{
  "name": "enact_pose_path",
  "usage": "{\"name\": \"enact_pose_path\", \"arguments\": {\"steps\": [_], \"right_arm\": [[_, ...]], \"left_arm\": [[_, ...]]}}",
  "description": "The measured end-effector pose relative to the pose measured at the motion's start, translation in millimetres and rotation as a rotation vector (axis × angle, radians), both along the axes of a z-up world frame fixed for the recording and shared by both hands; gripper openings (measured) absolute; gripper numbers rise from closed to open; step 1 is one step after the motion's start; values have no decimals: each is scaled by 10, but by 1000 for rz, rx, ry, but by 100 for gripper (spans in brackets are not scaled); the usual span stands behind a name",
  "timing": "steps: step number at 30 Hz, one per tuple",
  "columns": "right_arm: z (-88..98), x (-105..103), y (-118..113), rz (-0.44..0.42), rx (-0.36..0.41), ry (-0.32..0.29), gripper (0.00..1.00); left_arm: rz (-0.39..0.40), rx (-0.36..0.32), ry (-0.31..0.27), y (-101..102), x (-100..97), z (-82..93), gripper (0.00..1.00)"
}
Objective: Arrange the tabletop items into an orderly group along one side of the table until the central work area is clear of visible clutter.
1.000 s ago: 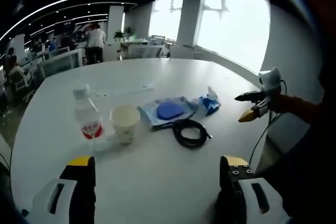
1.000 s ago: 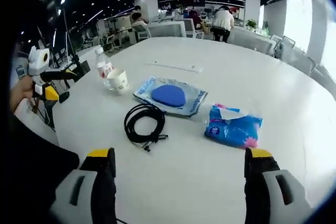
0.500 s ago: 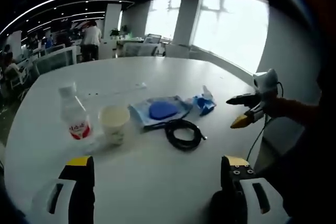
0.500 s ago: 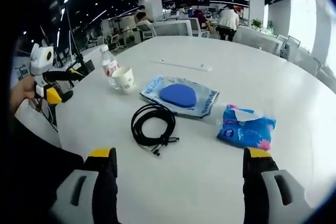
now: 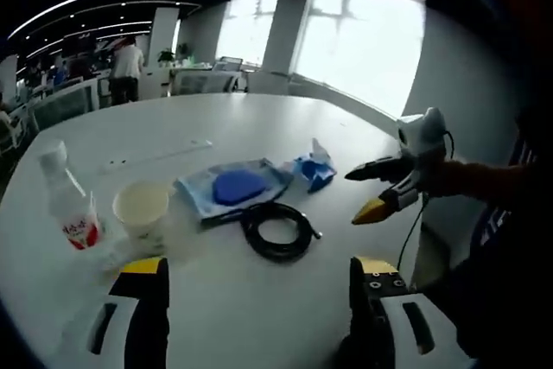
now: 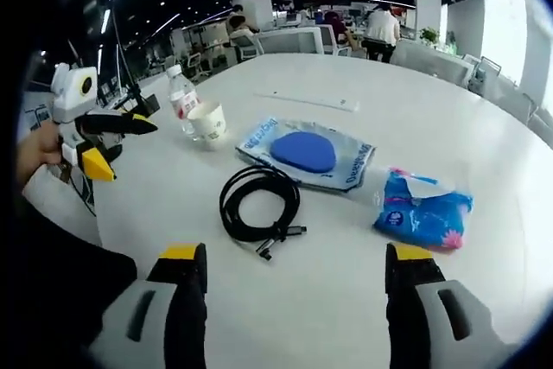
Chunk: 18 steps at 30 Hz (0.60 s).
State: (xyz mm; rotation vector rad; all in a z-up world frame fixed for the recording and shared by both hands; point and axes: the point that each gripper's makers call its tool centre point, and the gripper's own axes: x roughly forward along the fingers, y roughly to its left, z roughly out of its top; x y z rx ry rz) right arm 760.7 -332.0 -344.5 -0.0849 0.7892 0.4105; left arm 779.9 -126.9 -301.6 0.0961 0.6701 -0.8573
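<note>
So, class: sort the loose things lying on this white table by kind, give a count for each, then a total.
Water bottle: 1
Paper cup: 1
Clear packet with a blue pad inside: 1
Blue tissue pack: 1
Coiled black cable: 1
Long flat white strip, identity unclear: 1
Total: 6

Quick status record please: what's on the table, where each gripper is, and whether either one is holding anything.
table: white, items near middle
bottle: upright, beside paper cup
bagged blue item: flat
black cable: coiled, nearest grippers
blue tissue pack: far right
left gripper: open, empty, above table edge
right gripper: open, empty
</note>
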Motion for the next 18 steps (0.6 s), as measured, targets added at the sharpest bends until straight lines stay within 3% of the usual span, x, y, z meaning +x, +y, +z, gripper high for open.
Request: {"name": "enact_pose_path", "arguments": {"steps": [10, 18], "right_arm": [[-74, 90, 63, 10, 9, 15, 68], [-201, 164, 188, 41, 25, 41, 55]], "left_arm": [[-19, -25, 30, -307, 145, -119, 69], [-126, 5, 49, -609, 130, -315, 61]]}}
